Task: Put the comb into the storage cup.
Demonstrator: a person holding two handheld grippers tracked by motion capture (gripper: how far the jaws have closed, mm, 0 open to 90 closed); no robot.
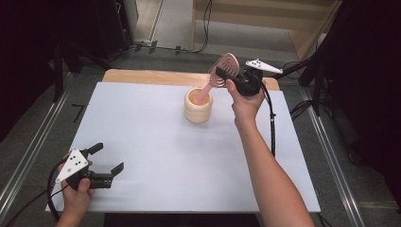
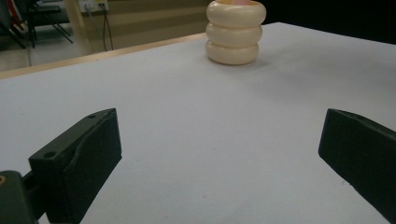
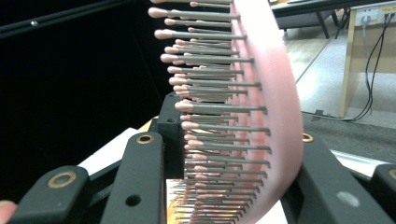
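Observation:
A pink hairbrush [image 1: 224, 67] with grey, pink-tipped bristles [image 3: 219, 112] stands tilted, its handle end down inside a cream ribbed cup [image 1: 198, 107] at the back middle of the white tabletop. My right gripper [image 1: 228, 75] is shut on the brush head, one jaw against the bristles and the other behind the pink back [image 3: 275, 93]. At the near left corner my left gripper [image 1: 108, 157] rests low over the table, open, with nothing between its jaws. It faces the cup [image 2: 235, 32] from far off.
The white board [image 1: 142, 137] lies on a wooden table whose edge [image 1: 156, 75] shows at the back. Cables trail from both grippers, and one [image 1: 272, 127] runs along my right forearm. Dark stands and metal rails flank the table.

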